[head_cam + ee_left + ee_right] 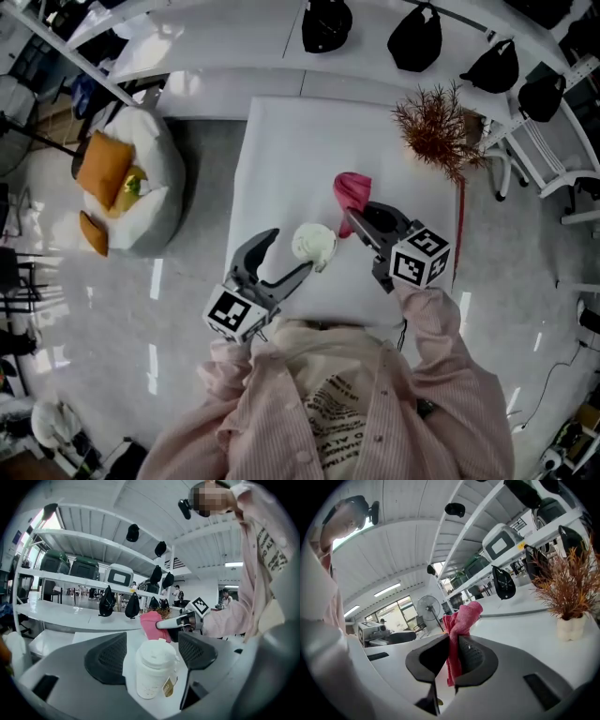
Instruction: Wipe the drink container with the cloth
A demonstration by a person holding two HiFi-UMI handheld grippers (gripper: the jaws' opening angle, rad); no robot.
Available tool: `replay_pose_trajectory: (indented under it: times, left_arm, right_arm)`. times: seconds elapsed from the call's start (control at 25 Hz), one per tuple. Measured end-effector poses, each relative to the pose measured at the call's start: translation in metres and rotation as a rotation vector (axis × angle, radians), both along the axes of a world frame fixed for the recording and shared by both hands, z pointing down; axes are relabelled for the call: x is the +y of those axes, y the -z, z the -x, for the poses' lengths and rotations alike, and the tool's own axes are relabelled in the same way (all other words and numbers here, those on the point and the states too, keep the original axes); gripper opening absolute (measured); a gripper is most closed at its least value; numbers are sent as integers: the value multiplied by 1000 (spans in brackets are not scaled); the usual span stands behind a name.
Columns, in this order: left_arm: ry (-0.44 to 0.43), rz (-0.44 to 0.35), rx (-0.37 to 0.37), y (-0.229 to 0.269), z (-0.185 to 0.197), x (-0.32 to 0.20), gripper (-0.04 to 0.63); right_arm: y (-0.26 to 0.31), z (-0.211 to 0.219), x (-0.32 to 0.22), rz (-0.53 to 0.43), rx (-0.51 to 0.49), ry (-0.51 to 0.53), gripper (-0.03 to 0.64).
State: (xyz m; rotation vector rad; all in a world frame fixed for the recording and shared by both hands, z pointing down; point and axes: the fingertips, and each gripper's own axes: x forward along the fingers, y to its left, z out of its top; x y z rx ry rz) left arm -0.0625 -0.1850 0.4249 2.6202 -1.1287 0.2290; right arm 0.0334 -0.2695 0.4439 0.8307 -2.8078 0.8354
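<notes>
Half-ready at most. Pinched the cloth [461,620] tight in the right gripper's [354,217] jaws, raised just behind the cup [154,667]. Straddled the cup, upright on the table [281,159], with the left gripper's [286,255] jaws wide, seemingly unclamped. Likely needed next: steadying the cup, then pressing cloth against its side.

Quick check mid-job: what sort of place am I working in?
Likely a lab or workshop rather than a home: a bare white table, long white industrial shelving holding storage crates and black bags, and a pedestal fan behind.
</notes>
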Motion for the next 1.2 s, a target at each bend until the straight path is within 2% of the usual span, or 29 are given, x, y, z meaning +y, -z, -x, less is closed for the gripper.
replay_pose_trajectory:
  times: [0.08,0.16,0.4,0.48,0.68,0.96,1.2]
  left_arm:
    - [17,-12,-11,3,2,2,312]
    - [35,-32,-17,8,6,1,224]
    - [79,-82,41,38,16,-3,147]
    - [82,-107,38,47,18,-6,134]
    - [122,-137,13,62,29,-12,49]
    - [160,-160,1,74,49,-14,23]
    - [177,-181,-19,80,59,-14,9]
  right_arm:
    - [12,-5,4,-31,-3,-33,37]
    - [22,-10,6,-63,-5,-60,37]
    - [51,-19,20,-146,-5,-132,37]
    - [59,-22,23,-168,-7,-152,38]
    - [78,-26,32,-228,-5,-190,38]
    - [100,-31,43,-320,32,-236,37]
    - [115,-43,50,-357,33,-297,37]
